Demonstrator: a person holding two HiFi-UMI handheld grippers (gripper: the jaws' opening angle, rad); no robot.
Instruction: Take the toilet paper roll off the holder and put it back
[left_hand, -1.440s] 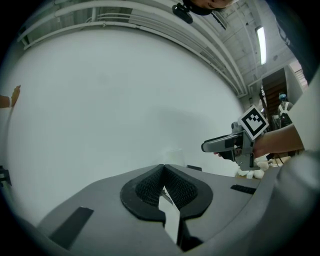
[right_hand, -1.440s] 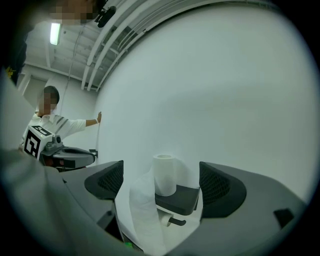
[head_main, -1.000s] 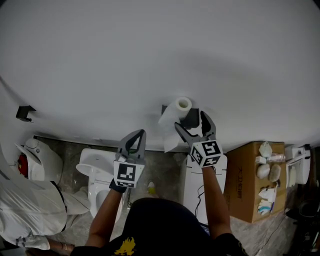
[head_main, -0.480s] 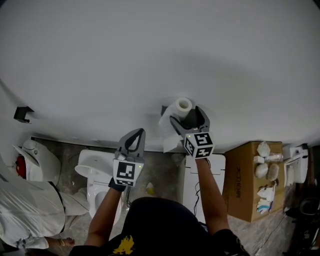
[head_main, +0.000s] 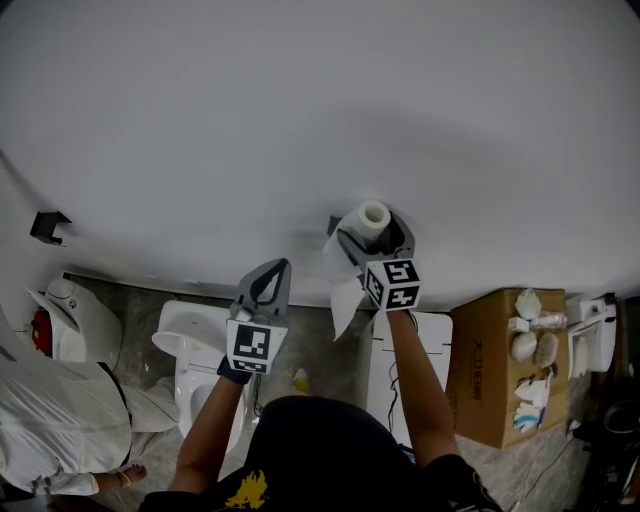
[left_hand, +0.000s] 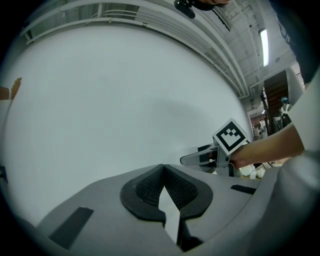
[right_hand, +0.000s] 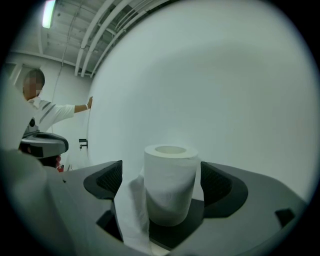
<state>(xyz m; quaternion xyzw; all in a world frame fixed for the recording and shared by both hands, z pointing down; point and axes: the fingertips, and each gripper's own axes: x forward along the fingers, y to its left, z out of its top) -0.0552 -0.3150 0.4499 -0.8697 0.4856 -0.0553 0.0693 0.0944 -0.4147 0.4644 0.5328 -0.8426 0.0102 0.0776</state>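
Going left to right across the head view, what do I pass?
In order: black wall bracket → toilet → left tongs → paper roll → cardboard box.

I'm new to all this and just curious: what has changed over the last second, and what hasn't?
The right gripper moved up and forward to the wall. Its open jaws now stand on either side of the toilet paper roll and have not yet closed on it. The roll stayed in its place on the wall. The left gripper stayed shut and empty, lower and to the left.
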